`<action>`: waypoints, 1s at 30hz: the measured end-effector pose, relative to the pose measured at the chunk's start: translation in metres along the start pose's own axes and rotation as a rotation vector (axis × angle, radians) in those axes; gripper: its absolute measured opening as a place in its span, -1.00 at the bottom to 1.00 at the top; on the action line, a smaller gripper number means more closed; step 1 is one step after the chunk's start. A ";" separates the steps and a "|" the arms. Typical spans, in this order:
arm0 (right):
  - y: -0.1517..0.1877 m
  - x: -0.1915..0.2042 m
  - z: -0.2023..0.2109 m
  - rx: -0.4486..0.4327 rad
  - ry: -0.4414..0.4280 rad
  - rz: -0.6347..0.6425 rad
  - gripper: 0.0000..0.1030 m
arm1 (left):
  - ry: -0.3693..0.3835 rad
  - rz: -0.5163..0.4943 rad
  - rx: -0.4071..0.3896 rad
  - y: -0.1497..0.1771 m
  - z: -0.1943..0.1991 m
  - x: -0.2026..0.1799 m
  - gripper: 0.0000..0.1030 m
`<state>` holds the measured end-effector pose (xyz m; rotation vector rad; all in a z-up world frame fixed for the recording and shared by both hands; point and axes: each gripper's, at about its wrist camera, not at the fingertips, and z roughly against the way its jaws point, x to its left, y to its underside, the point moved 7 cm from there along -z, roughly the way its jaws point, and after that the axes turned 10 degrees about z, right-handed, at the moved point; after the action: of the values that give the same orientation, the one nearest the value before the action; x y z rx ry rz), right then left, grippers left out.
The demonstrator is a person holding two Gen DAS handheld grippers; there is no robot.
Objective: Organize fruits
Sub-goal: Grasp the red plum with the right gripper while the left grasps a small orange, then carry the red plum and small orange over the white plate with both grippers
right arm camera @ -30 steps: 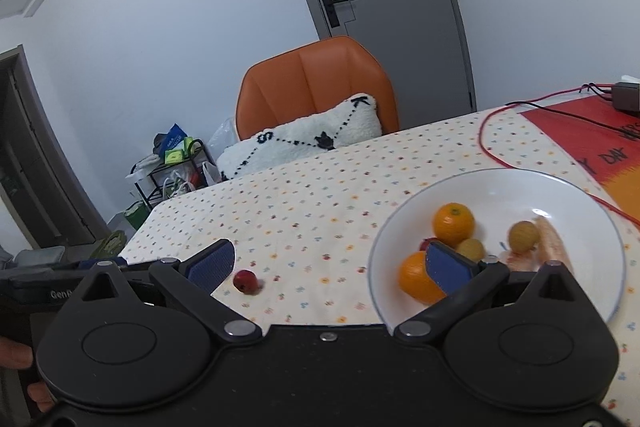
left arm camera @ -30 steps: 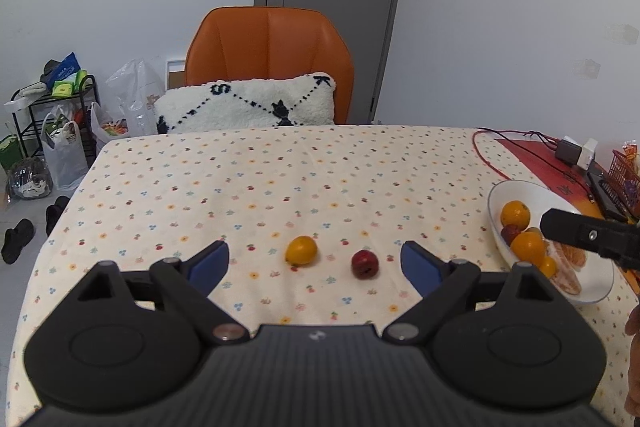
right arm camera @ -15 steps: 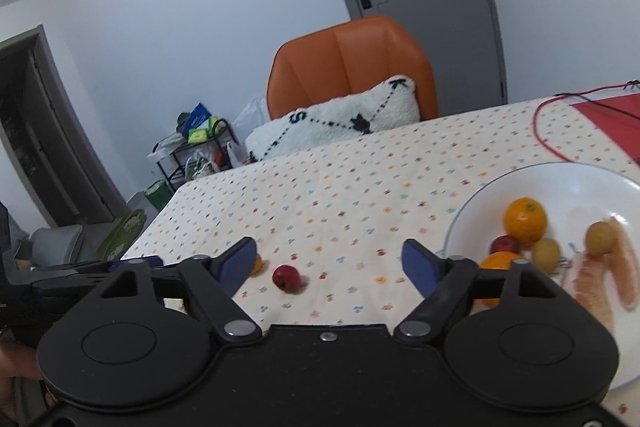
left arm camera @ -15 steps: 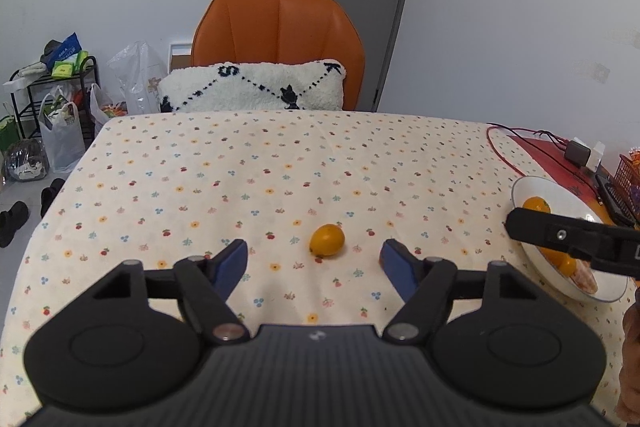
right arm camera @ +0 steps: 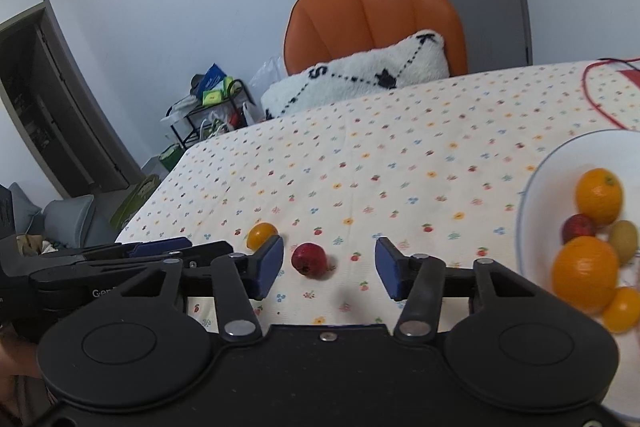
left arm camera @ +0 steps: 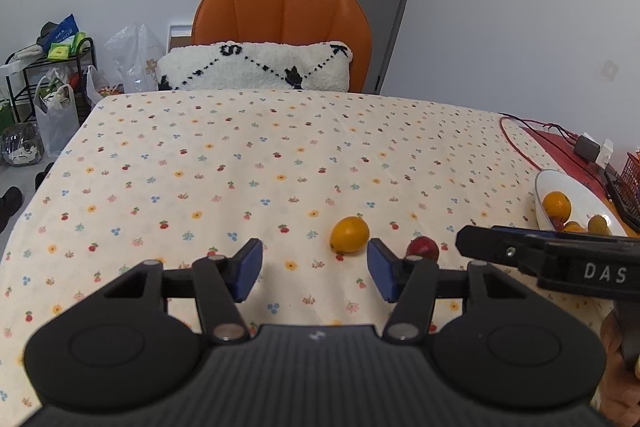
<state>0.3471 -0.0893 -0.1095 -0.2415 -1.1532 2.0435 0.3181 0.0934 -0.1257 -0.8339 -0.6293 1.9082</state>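
A small yellow-orange fruit (left arm camera: 349,234) and a small red fruit (left arm camera: 422,248) lie on the flowered tablecloth (left arm camera: 280,167). My left gripper (left arm camera: 314,269) is open and empty, just short of the yellow fruit, which sits ahead of its right finger. My right gripper (right arm camera: 329,269) is open and empty, with the red fruit (right arm camera: 308,258) lying between its fingers nearer the left one; the yellow fruit (right arm camera: 261,235) is beyond its left finger. A white plate (right arm camera: 532,183) at right holds oranges, a red fruit and a greenish one.
An orange chair (left arm camera: 282,11) with a white patterned cushion (left arm camera: 256,67) stands at the table's far edge. A red cable (left arm camera: 516,143), adapters and an orange basket (left arm camera: 630,183) lie at the far right. A rack with bags (left arm camera: 48,83) stands on the floor at left.
Both grippers have swung left and come together over the two loose fruits. The right gripper moved off the plate and now frames the red fruit. Both stay open.
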 end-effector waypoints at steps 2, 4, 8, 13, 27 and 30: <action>0.000 0.004 -0.007 0.013 -0.011 0.006 -0.10 | 0.001 0.002 0.005 -0.002 -0.003 0.002 0.02; 0.000 0.007 -0.014 0.026 -0.027 0.008 -0.15 | 0.001 0.002 0.006 -0.005 -0.005 0.003 0.00; 0.001 0.013 -0.028 0.044 -0.043 0.012 -0.17 | 0.002 -0.003 0.010 -0.007 -0.007 0.006 0.00; 0.003 0.017 -0.042 0.070 -0.056 0.017 -0.52 | 0.005 -0.003 0.015 -0.008 -0.013 0.005 0.00; -0.002 -0.003 -0.011 0.024 -0.018 -0.016 -0.55 | 0.048 -0.026 0.049 -0.004 -0.040 -0.023 -0.47; -0.004 -0.008 -0.004 0.009 -0.006 -0.017 -0.55 | 0.034 -0.041 0.042 -0.002 -0.041 -0.026 -0.53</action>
<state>0.3567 -0.0912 -0.1097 -0.2205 -1.1453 2.0355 0.3592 0.0740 -0.1424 -0.8191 -0.5795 1.8601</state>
